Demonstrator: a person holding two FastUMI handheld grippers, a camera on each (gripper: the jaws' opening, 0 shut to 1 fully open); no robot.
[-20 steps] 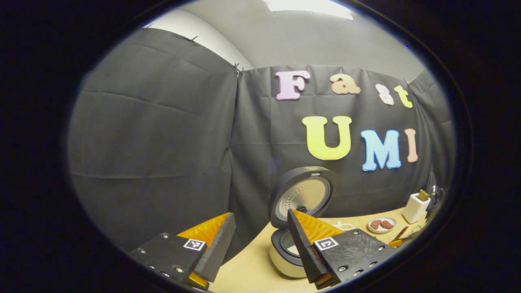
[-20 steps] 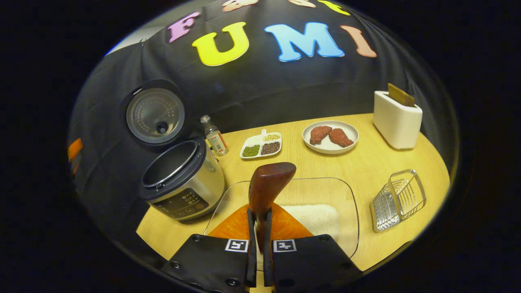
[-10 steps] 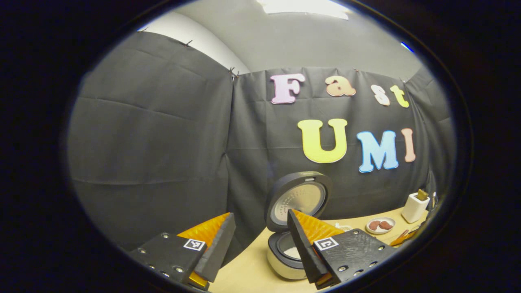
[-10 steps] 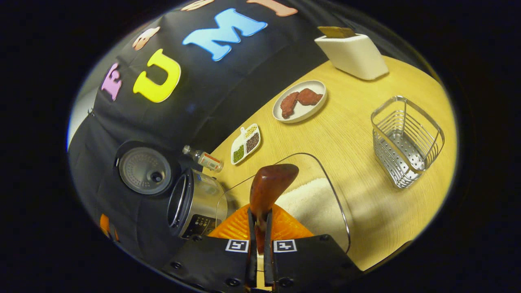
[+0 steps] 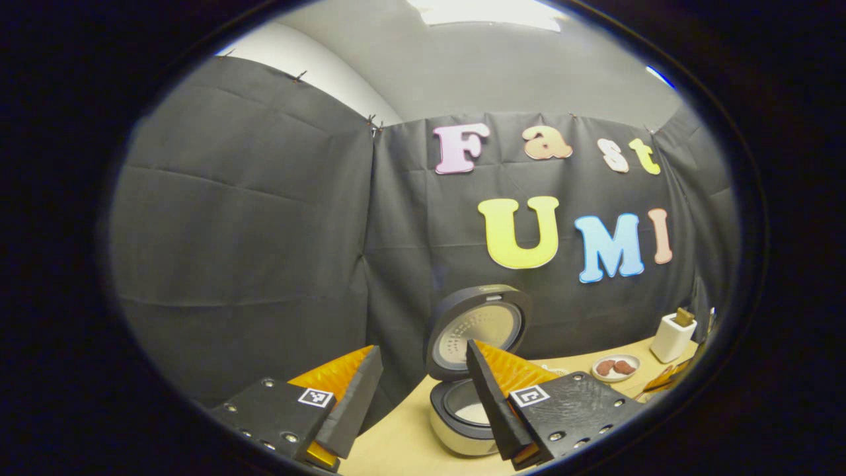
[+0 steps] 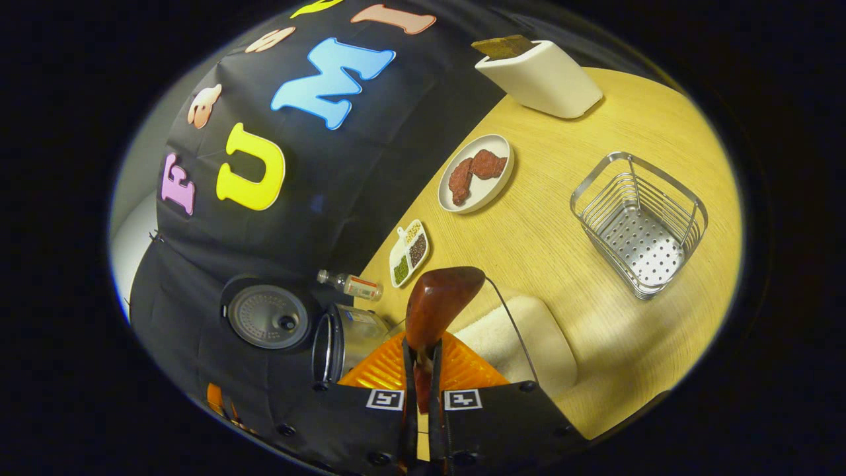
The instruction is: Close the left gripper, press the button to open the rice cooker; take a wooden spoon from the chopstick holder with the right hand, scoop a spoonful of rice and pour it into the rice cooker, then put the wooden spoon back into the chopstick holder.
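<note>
In the right gripper view, going left to right, the silver rice cooker with a black rim (image 6: pixel 344 337) stood with its round lid (image 6: pixel 268 317) raised. A small clear bottle (image 6: pixel 350 285) stood beside it. Next came a white divided dish of green, dark and pale grains (image 6: pixel 409 252). A white plate (image 6: pixel 477 173) held two reddish-brown pieces. A white rectangular holder (image 6: pixel 542 78) carried a brown slab. The wire chopstick holder (image 6: pixel 640 223) sat apart on the yellow wooden table (image 6: pixel 562 264).

The right gripper (image 6: pixel 419 383) was clamped on the dark-red wooden spoon (image 6: pixel 441 305), above a clear glass tray of white rice (image 6: pixel 515 330).

In the left gripper view, the left gripper (image 5: pixel 423 390) stood wide apart, gripping nothing. Its right finger (image 5: pixel 492 396) partly hid the cooker.
</note>
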